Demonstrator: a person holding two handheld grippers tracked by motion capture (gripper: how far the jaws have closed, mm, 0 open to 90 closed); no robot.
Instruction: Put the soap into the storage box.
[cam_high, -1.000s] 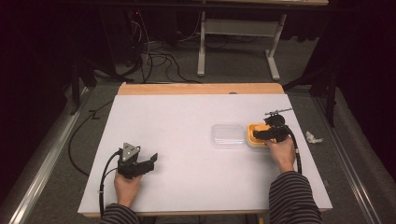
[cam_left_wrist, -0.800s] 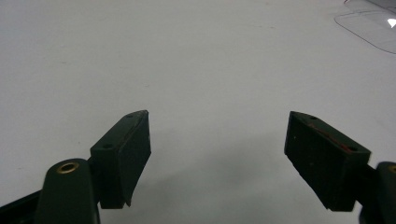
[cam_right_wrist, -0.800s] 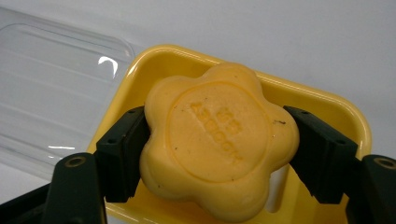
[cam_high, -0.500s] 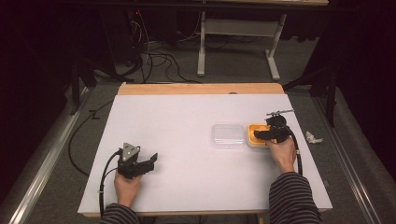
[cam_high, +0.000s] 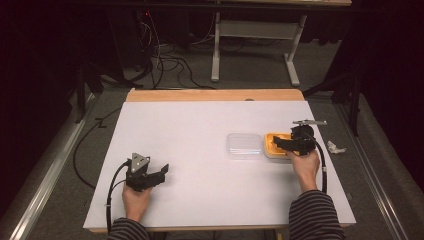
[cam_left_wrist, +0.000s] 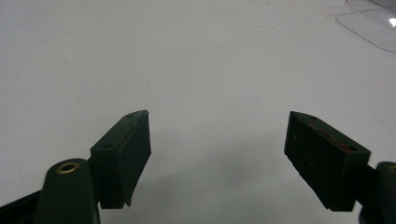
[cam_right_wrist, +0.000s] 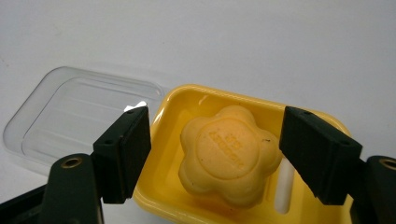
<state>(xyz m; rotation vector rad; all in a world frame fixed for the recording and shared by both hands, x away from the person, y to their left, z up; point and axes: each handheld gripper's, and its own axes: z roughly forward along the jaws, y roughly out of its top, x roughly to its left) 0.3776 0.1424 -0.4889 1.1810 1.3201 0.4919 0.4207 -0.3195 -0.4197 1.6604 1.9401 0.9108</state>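
Barely anything has shifted since a second ago: the right gripper (cam_high: 285, 143) still hangs over the yellow soap dish (cam_high: 272, 145) on the right side of the white table (cam_high: 200, 130), and the left gripper (cam_high: 159, 172) hasn't budged from its spot near the front left.

From the right gripper view, its jaws stand wide apart, holding nothing, one on each side of a yellow flower-shaped soap (cam_right_wrist: 229, 154) sitting in the dish (cam_right_wrist: 177, 109). The soap has some stamped lettering on top, too small to read. The clear plastic lid (cam_right_wrist: 79, 116) lies flat on the table just beside the dish, on its left; in the high view the two look like they're touching or nearly so.

Left gripper's jaws are spread open too, over bare table, with a corner of that lid (cam_left_wrist: 371, 28) showing far off. A crumpled white scrap (cam_high: 335, 147) sits near the table's right edge.
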